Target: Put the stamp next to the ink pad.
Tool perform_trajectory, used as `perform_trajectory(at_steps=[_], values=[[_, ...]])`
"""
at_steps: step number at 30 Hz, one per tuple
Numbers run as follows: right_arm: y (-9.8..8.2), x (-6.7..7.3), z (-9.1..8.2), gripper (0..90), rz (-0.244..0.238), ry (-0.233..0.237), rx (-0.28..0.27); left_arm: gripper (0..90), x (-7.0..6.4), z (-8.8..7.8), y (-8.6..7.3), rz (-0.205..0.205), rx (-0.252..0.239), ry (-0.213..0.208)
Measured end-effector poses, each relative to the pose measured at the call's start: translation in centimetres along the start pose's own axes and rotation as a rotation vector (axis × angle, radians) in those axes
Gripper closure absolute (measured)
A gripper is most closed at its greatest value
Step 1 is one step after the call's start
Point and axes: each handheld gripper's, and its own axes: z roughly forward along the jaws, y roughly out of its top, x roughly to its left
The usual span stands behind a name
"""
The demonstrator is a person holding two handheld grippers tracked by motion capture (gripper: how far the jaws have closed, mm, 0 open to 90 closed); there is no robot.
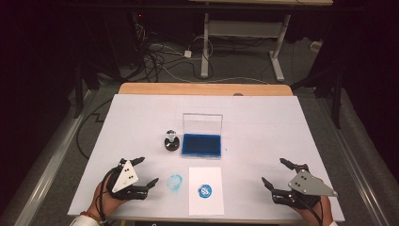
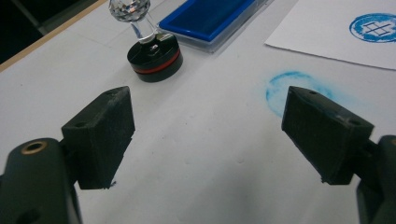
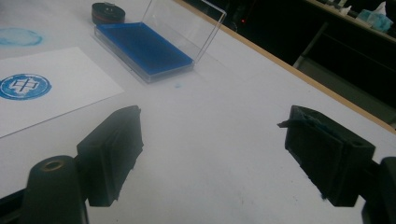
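Both tongs, left (image 1: 142, 172) and right (image 1: 274, 173), gape empty near the bench's front corners. The stamp (image 1: 171, 140) stands mid-bench beside the pad (image 1: 202, 145); a careless reach could tip it or smear the paper (image 1: 205, 190).

stamp (image 1: 171, 140) and ink pad (image 1: 202, 144) mid-table, bare sides

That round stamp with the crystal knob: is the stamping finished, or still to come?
It looks mostly done. The white paper sheet already bears a round blue seal print, and the round black stamp with the crystal knob stands beside the open blue ink pad. Both the left tongs and the right tongs are open and empty. Possibly left: closing the pad's clear lid.
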Motion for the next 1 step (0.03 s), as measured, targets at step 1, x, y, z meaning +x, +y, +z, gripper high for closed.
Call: perform_trajectory(at_steps=[1], values=[[0.03,-0.01,0.06,19.2,-0.001,0.0,-0.002,16.5,0.04,0.0,-0.03,-0.004,0.0,-0.001]])
